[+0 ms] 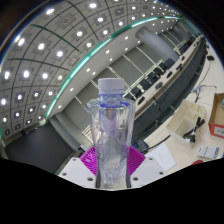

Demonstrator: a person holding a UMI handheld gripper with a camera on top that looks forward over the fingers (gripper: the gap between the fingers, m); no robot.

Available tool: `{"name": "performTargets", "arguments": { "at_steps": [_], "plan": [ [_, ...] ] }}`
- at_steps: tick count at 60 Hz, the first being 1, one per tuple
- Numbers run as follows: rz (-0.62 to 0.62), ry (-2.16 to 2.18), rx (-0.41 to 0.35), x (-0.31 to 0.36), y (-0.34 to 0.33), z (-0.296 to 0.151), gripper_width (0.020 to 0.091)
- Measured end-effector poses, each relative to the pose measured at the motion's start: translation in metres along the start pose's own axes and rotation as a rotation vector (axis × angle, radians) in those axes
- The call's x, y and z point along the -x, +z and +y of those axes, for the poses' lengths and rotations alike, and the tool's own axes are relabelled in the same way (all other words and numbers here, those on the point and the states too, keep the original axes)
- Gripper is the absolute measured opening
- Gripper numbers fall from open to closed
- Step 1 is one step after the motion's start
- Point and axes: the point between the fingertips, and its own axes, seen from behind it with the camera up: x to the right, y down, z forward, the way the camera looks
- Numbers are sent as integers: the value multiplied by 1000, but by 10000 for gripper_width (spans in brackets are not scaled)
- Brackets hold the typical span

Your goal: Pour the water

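Fingers first: the two pads (96, 160) are showing purple-magenta on either side of a clear plastic bottle (109, 135), and both are appearing to press on its lower body, so the gripper (110, 165) is closing on it at roughly bottle width. Fingertips themselves are hiding behind the bottle, so contact is a reading from how tightly the pads are flanking it, not a clean sighting.

The bottle is standing nearly upright between the fingers, its pale cap (109, 86) pointing up toward the ceiling (60, 45). It is filling the middle of the gripper view, with the large hall tilting behind it (the whole gripper seems to be canting, so the bottle is probably being carried off the surface rather than resting on it). My judgement: the low grip is leaving the neck and mouth free, which suits tipping later, and keeping it upright is holding the water in for now. The cap is looking as though it is still on; if so, pouring is not yet possible. The water level is not readable.

Beyond and to one side, a pale table (180, 135) is carrying a brown cardboard box (216, 108) and a few small dark items too small to identify. No receiving cup is showing.

Writing: no label, brand or lettering is legible on the bottle or the box.
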Motion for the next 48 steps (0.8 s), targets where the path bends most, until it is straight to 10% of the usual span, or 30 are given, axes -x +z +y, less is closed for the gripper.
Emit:
{"name": "performTargets", "arguments": {
  "at_steps": [12, 48],
  "plan": [
    [191, -495, -35, -82, -20, -44, 336],
    [418, -678, 176, -276, -41, 57, 366]
  ]
}}
